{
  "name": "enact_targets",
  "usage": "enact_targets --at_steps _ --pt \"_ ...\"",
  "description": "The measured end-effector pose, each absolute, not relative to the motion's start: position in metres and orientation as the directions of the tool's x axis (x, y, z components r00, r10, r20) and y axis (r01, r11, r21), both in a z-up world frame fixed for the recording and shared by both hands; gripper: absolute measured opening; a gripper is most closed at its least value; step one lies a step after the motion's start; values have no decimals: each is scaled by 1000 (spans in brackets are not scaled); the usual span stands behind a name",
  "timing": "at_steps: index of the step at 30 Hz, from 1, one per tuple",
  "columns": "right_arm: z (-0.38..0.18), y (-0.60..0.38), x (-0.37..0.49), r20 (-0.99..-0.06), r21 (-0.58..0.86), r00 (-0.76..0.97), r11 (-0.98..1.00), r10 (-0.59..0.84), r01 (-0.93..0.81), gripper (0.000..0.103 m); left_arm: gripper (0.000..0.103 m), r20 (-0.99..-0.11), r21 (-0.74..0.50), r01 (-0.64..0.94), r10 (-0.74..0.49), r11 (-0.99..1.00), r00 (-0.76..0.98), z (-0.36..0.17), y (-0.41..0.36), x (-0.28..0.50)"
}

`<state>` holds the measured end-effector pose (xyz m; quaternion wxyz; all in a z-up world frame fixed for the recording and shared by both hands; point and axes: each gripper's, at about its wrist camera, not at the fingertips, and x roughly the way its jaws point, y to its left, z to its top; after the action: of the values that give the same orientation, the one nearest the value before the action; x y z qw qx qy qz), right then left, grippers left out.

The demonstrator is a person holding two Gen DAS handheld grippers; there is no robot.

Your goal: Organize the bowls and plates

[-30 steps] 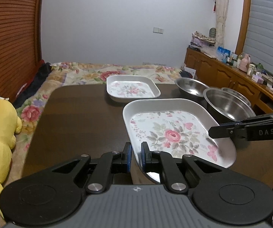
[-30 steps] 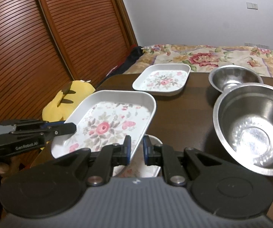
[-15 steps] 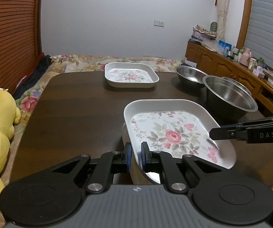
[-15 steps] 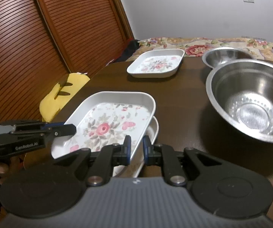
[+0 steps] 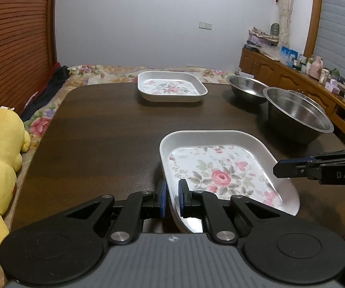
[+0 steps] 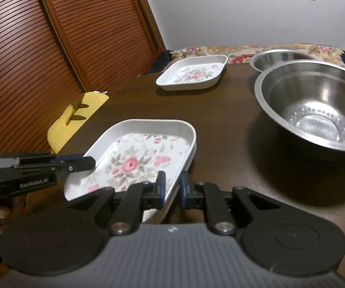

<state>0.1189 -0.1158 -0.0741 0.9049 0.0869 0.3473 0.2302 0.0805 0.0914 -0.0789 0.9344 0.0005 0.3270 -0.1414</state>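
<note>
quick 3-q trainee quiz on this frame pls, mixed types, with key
1. True or false: both grippers are shut on the near floral plate.
2. Which steel bowl is bigger: A, the near bowl, or B, the far bowl?
3. Fill in: the far floral plate sits on the ____, touched by neither gripper.

Key
1. True: the left gripper clamps its left rim, the right gripper its right rim.
2. A.
3. Table.
</note>
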Motion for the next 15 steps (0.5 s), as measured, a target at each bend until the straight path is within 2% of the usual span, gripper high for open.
enact_targets --at_steps 15 --pt "-74 -115 118 -582 305 664 883 470 -358 15 12 -597 -91 263 -264 961 757 -71 91 83"
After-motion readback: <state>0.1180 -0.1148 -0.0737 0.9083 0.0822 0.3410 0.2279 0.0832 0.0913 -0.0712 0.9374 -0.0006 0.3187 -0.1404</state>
